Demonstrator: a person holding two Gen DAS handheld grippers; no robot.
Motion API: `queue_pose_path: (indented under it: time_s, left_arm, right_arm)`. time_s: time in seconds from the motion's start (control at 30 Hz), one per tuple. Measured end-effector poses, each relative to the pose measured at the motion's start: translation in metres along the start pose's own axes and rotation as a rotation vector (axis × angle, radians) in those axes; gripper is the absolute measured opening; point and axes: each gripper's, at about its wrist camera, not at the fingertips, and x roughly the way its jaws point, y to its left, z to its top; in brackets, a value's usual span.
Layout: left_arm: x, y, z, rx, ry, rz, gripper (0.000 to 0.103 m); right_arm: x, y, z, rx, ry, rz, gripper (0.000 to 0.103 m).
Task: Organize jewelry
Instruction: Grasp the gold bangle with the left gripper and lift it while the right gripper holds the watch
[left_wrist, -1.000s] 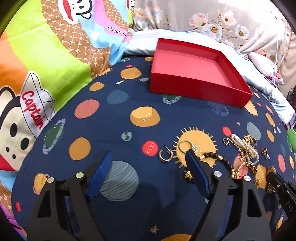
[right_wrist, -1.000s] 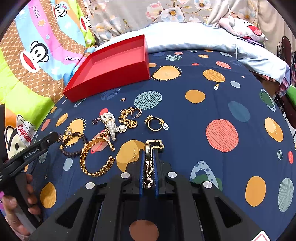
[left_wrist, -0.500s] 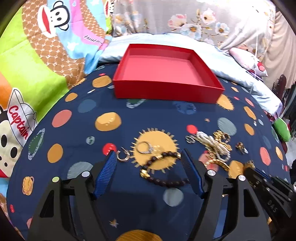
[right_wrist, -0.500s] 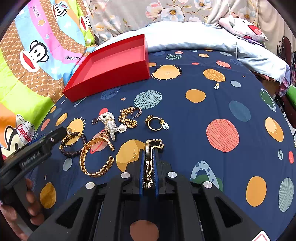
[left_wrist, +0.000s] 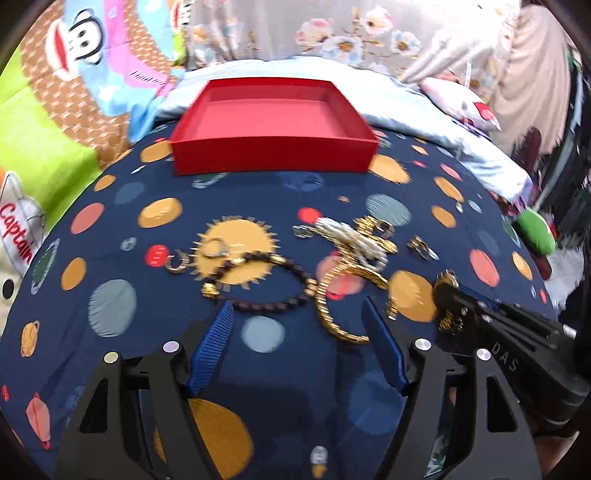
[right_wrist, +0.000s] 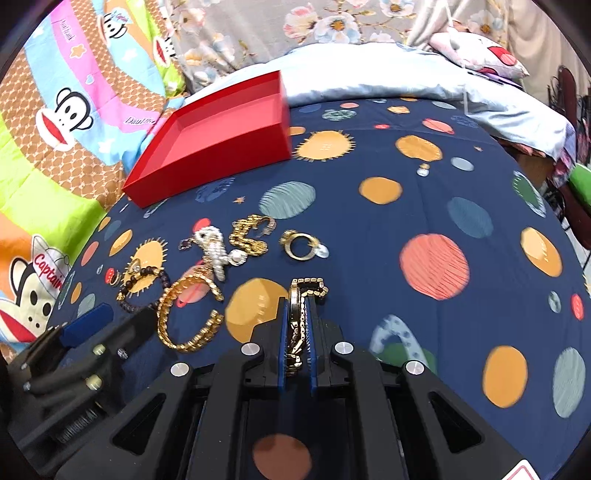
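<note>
An empty red tray (left_wrist: 273, 147) (right_wrist: 207, 158) lies at the far side of the navy planet-print cover. Jewelry is scattered in front of it: a dark bead bracelet (left_wrist: 273, 295) (right_wrist: 144, 284), a gold leaf cuff (left_wrist: 328, 314) (right_wrist: 184, 317), a pearl piece (left_wrist: 354, 240) (right_wrist: 216, 254), a gold chain (right_wrist: 249, 236), a gold ring (right_wrist: 301, 245), a small hoop (left_wrist: 179, 263). My left gripper (left_wrist: 299, 325) is open just short of the bead bracelet and cuff. My right gripper (right_wrist: 299, 306) is shut on a gold chain bracelet (right_wrist: 301, 317), held above the cover.
A cartoon monkey quilt (left_wrist: 55, 122) lies on the left, a pale blue sheet (right_wrist: 406, 88) and floral fabric (left_wrist: 351, 40) behind. A green object (left_wrist: 535, 232) sits off the right edge. The right gripper shows in the left wrist view (left_wrist: 465, 306).
My left gripper has swung right, so the bead bracelet and gold cuff now sit in front of its open jaws. My right gripper has risen slightly, still holding the chain bracelet.
</note>
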Motion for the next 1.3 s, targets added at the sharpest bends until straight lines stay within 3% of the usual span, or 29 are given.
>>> queue_pose_path:
  time_s: [0.17,0.4,0.47,1.1,1.13,1.17,1.3]
  left_arm:
    - [0.010,-0.018,-0.003,0.025,0.031,-0.019,0.069]
    - [0.019,-0.033,-0.002,0.039,0.051,-0.001,0.057]
    - [0.019,-0.034,-0.002,0.040,0.048,-0.006,0.049]
    - [-0.028,0.006,0.016,-0.044,-0.037,-0.038,0.044]
    - [-0.030,0.009,0.018,-0.045,-0.040,-0.048,0.017]
    - [-0.030,0.011,0.020,-0.046,-0.029,-0.054,0.000]
    - [-0.029,0.023,0.024,-0.059,-0.019,-0.053,0.000]
  right_arm:
    - [-0.013,-0.016,-0.006,0.025,0.001,-0.027,0.008]
    - [-0.022,-0.025,-0.006,0.037,-0.004,-0.032,0.008]
    - [-0.022,-0.025,-0.007,0.039,-0.002,-0.025,0.008]
    - [-0.032,0.001,0.003,-0.009,-0.019,0.030,0.008]
    - [-0.032,0.002,0.003,-0.011,-0.019,0.033,0.008]
    - [-0.033,0.004,0.004,-0.014,-0.020,0.037,0.008]
    - [-0.034,0.011,0.006,-0.024,-0.023,0.042,0.008]
